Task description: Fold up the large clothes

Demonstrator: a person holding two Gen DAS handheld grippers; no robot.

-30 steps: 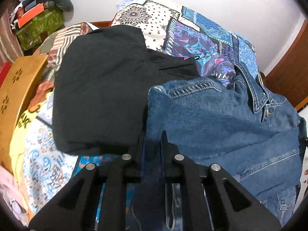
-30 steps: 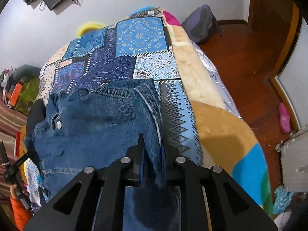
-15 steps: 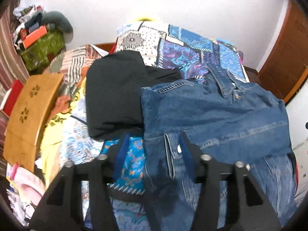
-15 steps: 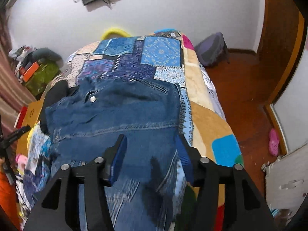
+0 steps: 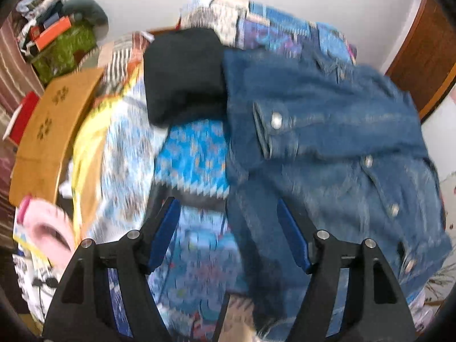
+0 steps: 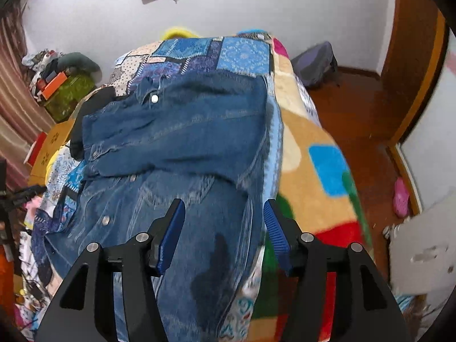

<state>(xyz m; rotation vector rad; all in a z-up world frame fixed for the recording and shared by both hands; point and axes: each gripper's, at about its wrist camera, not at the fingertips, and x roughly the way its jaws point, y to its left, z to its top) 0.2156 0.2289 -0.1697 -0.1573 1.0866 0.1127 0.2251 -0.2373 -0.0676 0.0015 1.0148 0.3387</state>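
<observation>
Denim jacket (image 5: 322, 131) lies on the patchwork bedspread (image 5: 193, 156), partly folded: upper part doubled over the lower part, a cuff with a metal button on top. All places below are relative to the jacket.

Left gripper (image 5: 230, 228): jaws opening, blue pads wide apart, nothing pinched. It hangs above the jacket's near-left edge; one pad is over denim, the other over bare bedspread. Left wrist view is motion-blurred, so I can't tell whether a pad brushes the cloth.

Right gripper (image 6: 222, 228): fingers spread, not clamping anything. It sits above the jacket's near-right part; denim shows between the pads, right pad roughly over the jacket's right edge.

Folded black garment (image 5: 182, 74) touches the jacket's far-left corner, partly tucked under it. Wooden board (image 5: 51, 131) is well to the jacket's left, off the bed. Backpack (image 6: 313, 62) is on the floor, far right of the jacket.
</observation>
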